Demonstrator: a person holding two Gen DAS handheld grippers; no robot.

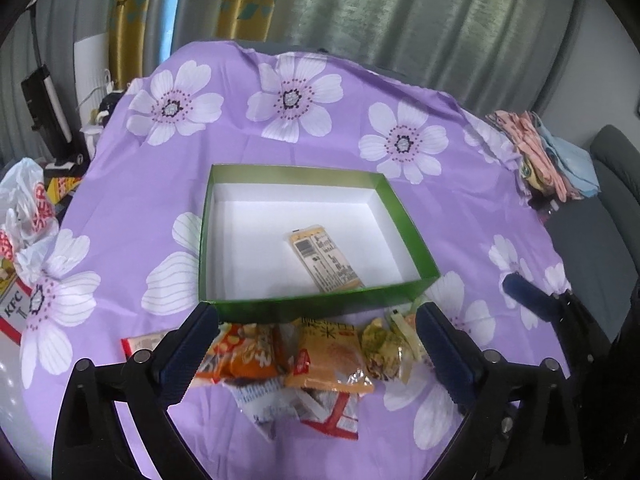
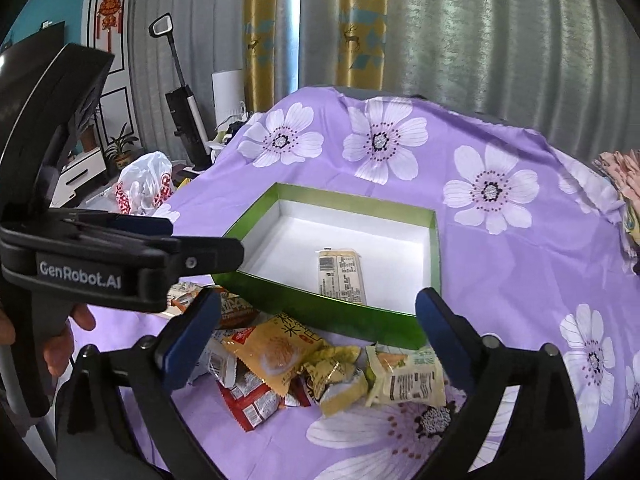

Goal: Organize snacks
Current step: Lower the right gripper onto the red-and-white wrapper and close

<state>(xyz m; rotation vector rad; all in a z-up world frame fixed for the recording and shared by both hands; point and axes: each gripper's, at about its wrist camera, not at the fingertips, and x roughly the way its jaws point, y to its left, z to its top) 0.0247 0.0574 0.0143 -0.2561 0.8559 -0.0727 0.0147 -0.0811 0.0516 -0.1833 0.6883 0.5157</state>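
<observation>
At lower left, your left hand-held gripper (image 1: 316, 344) hangs spread and empty over the snack pile (image 1: 304, 360); take the orange packet (image 1: 240, 354) first. Centre frame, the green box (image 1: 320, 304) holds one bar (image 1: 326, 258). Your right hand-held gripper (image 2: 318, 340) also gapes empty.

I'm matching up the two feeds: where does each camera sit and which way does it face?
Left wrist: on the left hand-held gripper, facing the green box squarely over the snack pile; own fingers show.
Right wrist: on the right hand-held gripper, facing the box from its right; own fingers and the left gripper show.
Shared: box, pile, purple floral cloth.
</observation>
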